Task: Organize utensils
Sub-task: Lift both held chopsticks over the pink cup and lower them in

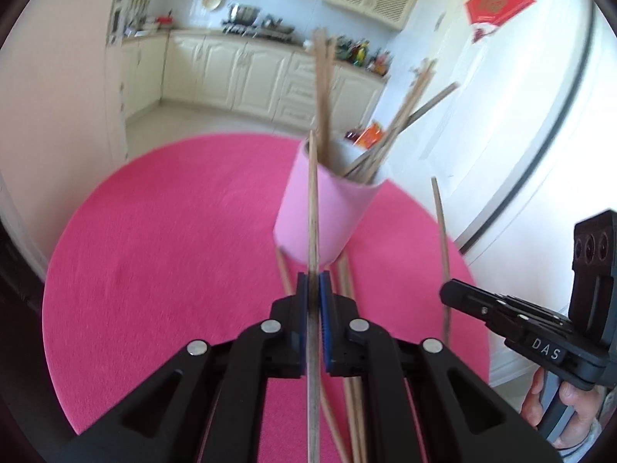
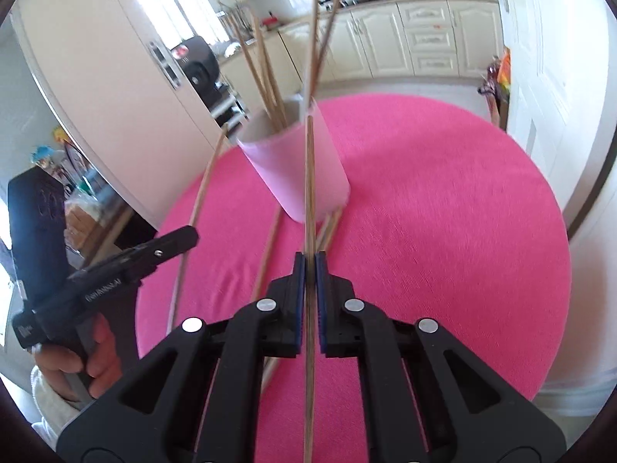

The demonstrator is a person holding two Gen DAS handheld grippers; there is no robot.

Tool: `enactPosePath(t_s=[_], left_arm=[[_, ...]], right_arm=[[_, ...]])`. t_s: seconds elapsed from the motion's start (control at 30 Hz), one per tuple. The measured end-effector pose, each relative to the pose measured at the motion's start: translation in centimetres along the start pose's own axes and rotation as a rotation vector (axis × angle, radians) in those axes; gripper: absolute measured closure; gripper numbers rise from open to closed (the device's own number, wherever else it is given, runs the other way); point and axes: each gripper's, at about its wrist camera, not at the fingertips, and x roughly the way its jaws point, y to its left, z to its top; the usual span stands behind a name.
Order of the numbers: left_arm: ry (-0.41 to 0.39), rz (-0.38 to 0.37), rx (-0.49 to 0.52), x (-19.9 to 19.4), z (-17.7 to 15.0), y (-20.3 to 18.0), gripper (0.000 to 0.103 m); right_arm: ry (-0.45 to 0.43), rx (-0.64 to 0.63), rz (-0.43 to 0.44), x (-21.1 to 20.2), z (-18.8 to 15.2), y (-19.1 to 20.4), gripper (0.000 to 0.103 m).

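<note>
Right up front on the left wrist view, the left gripper has its blue-padded fingers pinched tight on a single wooden chopstick, which runs straight up the middle of the picture and crosses in front of the cup. Same story on the right wrist view: the right gripper is clamped on its own chopstick, fingers nearly touching with just the stick between them.

Each camera also catches the other tool off to the side. You can see the right one at the far right of the left view with a hand wrapped round its handle, and its chopstick poking upward.

Under the fingers, a few loose chopsticks lie flat on the round worktop, which has a bright pink cloth on it. They fan out from the base of the cup toward the cameras; how many exactly is hard to say with the blur.

A bit further back stands the pink cup, upright on the cloth, already holding a bunch of chopsticks that lean out in different directions.

Way behind all that is a kitchen with cream cabinets, stuff on the counter, and a white door with a red decoration.
</note>
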Motion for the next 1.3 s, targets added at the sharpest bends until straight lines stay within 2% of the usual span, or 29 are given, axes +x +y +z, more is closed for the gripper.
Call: enactPosePath(t_s=[0.13, 0.3, 0.57, 0.7, 0.87, 1.07, 1.3], left_arm=[[-0.101, -0.048, 0.072, -1.0, 0.8, -1.8, 0.097], [-0.272, -0.070, 0.151, -1.4, 2.0, -4.3, 0.097], [-0.536, -0.088, 0.144, -0.7, 5.6, -5.4, 0.096], [-0.646, -0.088, 0.116, -1.2, 7.4, -5.1, 0.096], [-0.744, -0.063, 0.103, -1.2, 9.4, -5.0, 0.096], [-0.816, -0.040, 0.083, -0.3, 10.5, -4.7, 0.096], [-0.792, -0.001, 0.072, 2.7, 10.4, -3.8, 0.096]], right_arm=[[-0.070, -0.016, 0.043, -0.8, 1.3, 0.6, 0.097], [-0.168, -0.030, 0.066, -1.8, 2.9, 1.2, 0.097], [-0.399, -0.075, 0.047, -3.9, 6.0, 2.7, 0.097], [-0.479, -0.094, 0.043, -4.2, 7.9, 2.9, 0.097], [-0.578, -0.117, 0.020, -4.4, 9.4, 3.0, 0.097], [-0.637, -0.117, 0.019, -3.7, 10.4, 2.5, 0.097], [-0.598, -0.123, 0.013, -1.7, 10.8, 1.5, 0.097]])
